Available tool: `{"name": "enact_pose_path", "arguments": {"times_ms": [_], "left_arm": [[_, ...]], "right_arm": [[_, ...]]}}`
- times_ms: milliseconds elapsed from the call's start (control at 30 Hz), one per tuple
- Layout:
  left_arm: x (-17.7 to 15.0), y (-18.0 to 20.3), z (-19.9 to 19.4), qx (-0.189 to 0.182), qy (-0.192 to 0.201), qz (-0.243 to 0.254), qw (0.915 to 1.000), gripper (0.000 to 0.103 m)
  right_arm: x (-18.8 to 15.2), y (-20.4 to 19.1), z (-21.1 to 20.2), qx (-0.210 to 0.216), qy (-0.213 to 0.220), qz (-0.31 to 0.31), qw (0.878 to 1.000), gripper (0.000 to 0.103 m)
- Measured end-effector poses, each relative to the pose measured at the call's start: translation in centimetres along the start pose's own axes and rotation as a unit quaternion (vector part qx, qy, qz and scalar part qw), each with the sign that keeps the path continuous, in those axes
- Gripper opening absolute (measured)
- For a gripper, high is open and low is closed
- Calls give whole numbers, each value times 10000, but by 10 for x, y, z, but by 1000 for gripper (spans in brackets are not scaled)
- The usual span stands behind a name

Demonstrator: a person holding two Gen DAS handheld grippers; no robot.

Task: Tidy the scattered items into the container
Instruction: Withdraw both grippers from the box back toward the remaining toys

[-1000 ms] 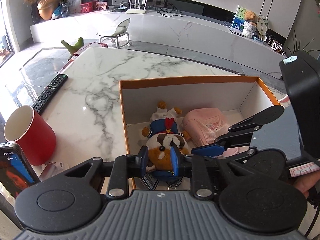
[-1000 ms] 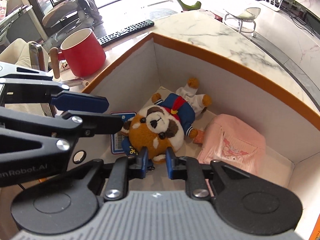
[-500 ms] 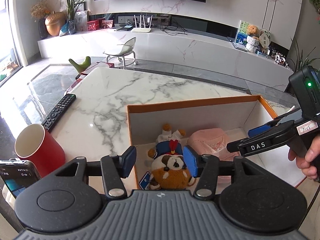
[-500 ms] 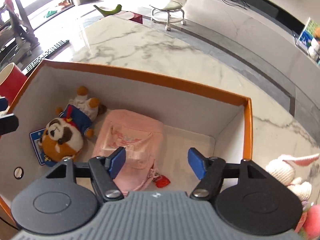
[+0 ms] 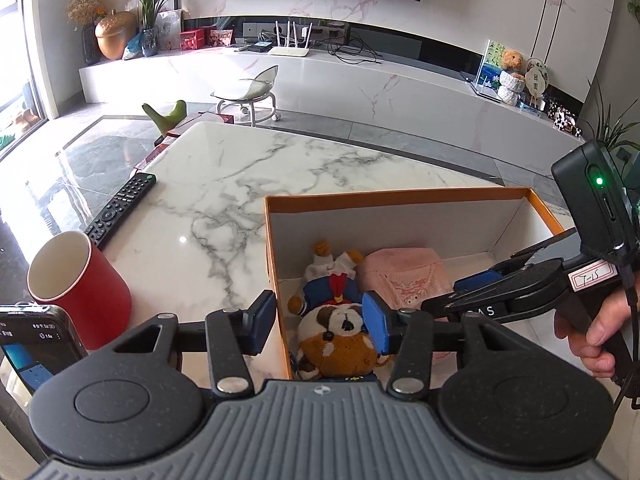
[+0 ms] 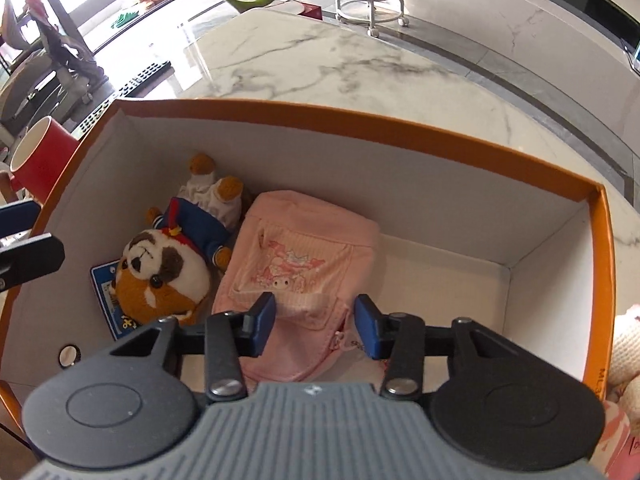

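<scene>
Left wrist view: left gripper (image 5: 318, 326) jaws apart, empty, above box (image 5: 392, 196) near edge; plush dog (image 5: 336, 320) and pink pouch (image 5: 404, 276) already inside. Red cup (image 5: 80, 280), remote (image 5: 122, 208) on table, prob. not task items. Right wrist view: right gripper (image 6: 316, 330) jaws apart, empty, over pouch; white/pink plush (image 6: 626, 344) outside box at right, apparently left to stow.

You see bright daylight from windows far left of the fingers, with white glare on the marble table (image 6: 224, 52) ahead. The fisheye bends room edges, and the box (image 6: 400, 132) rim looks slightly blurred.
</scene>
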State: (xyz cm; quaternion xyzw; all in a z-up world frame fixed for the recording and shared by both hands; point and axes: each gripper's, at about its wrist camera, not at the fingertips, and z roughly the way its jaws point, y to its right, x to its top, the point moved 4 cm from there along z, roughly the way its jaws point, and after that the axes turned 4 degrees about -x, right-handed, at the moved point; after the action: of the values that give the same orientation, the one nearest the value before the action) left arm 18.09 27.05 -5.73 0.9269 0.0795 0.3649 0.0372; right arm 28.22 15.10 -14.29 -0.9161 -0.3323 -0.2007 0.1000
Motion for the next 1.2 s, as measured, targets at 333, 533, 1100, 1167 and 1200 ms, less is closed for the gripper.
{"name": "enact_pose_path", "arguments": {"times_ms": [333, 533, 1100, 1167, 1200], "left_arm": [[0, 1, -1, 39, 39, -13, 10000, 54], [2, 12, -15, 59, 259, 42, 9996, 62], [2, 93, -76, -458, 896, 277, 9945, 77], [-1, 103, -82, -520, 962, 295, 9936, 78], [-2, 108, -84, -542, 993, 324, 9931, 79]], "right_arm": [[0, -13, -5, -36, 44, -181, 9998, 48], [-5, -6, -32, -322, 352, -157, 9987, 61], [-57, -1, -175, -871, 1772, -265, 9800, 66], [-71, 3, -191, -1012, 1932, -207, 9757, 66], [-78, 5, -199, -1092, 2012, -170, 9733, 66]]}}
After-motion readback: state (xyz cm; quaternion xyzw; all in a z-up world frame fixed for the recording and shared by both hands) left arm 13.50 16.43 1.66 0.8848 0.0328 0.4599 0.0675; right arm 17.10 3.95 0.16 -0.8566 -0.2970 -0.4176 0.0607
